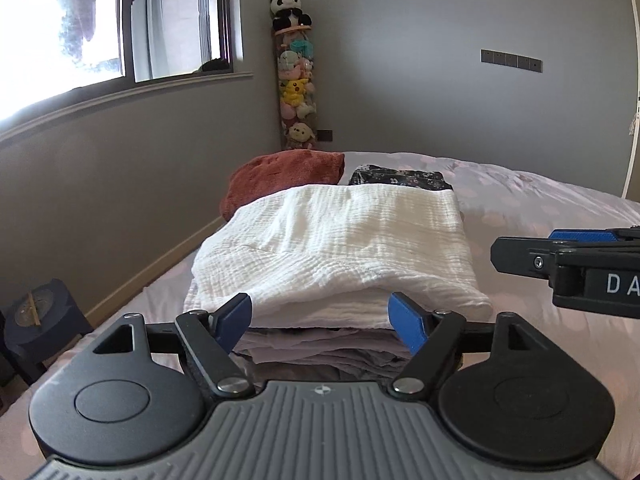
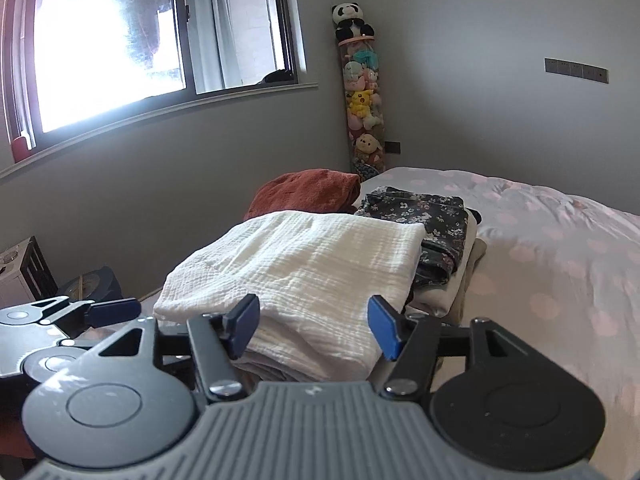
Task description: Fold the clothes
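Note:
A folded white crinkled garment (image 1: 336,248) lies on top of a stack of folded grey clothes (image 1: 320,354) on the bed; it also shows in the right wrist view (image 2: 304,276). My left gripper (image 1: 322,320) is open and empty, its blue pads either side of the stack's near edge. My right gripper (image 2: 314,326) is open and empty at the same pile's near edge. The right gripper shows at the right of the left wrist view (image 1: 560,256); the left gripper shows at the left of the right wrist view (image 2: 72,312).
A rust-red folded cloth (image 1: 288,178) and a dark floral garment (image 2: 424,216) on a beige pile lie behind the white one. The bed (image 2: 540,264) has a pale spotted cover. A dark stool (image 1: 36,320) stands left of the bed. Plush toys (image 1: 296,80) hang in the corner.

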`<action>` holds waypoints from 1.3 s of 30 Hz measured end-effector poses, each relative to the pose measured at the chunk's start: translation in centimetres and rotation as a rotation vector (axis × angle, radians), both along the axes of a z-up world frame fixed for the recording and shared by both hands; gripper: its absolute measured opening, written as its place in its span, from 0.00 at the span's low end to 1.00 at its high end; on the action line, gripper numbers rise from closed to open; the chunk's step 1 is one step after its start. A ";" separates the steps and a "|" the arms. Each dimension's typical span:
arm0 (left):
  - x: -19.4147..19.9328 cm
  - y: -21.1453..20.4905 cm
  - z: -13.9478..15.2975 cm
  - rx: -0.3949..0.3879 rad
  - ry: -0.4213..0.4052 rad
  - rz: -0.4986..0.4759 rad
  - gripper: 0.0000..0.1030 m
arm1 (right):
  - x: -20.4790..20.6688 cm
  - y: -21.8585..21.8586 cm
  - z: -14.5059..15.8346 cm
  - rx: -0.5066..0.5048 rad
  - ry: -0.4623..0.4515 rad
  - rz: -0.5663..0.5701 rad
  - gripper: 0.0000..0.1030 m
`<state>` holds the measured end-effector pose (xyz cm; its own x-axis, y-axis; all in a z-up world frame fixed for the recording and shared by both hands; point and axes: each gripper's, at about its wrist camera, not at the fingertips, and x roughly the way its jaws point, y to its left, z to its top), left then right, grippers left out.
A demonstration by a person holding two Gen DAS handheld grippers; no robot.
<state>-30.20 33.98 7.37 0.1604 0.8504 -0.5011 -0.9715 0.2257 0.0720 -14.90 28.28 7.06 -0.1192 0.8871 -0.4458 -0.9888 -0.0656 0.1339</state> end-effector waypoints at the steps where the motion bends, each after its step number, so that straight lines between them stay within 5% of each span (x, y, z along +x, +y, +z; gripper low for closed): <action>1: -0.1 -0.4 0.1 0.011 0.005 0.005 0.73 | 0.0 -0.3 -0.1 -0.005 0.011 -0.010 0.61; 15: -1.7 -5.2 -1.4 0.050 0.032 0.052 0.74 | -2.2 -5.3 -2.1 -0.054 0.028 -0.002 0.67; 26: -1.9 -7.6 -1.1 0.057 0.009 0.050 0.74 | -2.6 -8.5 -2.0 0.019 0.012 -0.050 0.70; 29: -2.0 -7.9 -0.9 0.059 0.005 0.038 0.74 | -2.5 -9.0 -1.7 0.034 0.046 -0.037 0.81; 39: -2.2 -8.8 -0.8 0.066 0.006 0.023 0.74 | -4.1 -9.7 -1.3 0.052 -0.025 -0.040 0.84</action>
<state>-32.42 25.20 6.57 0.1375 0.8850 -0.4449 -0.9760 0.1977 0.0917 -19.04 18.55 5.80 -0.0721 0.9131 -0.4012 -0.9938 -0.0318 0.1063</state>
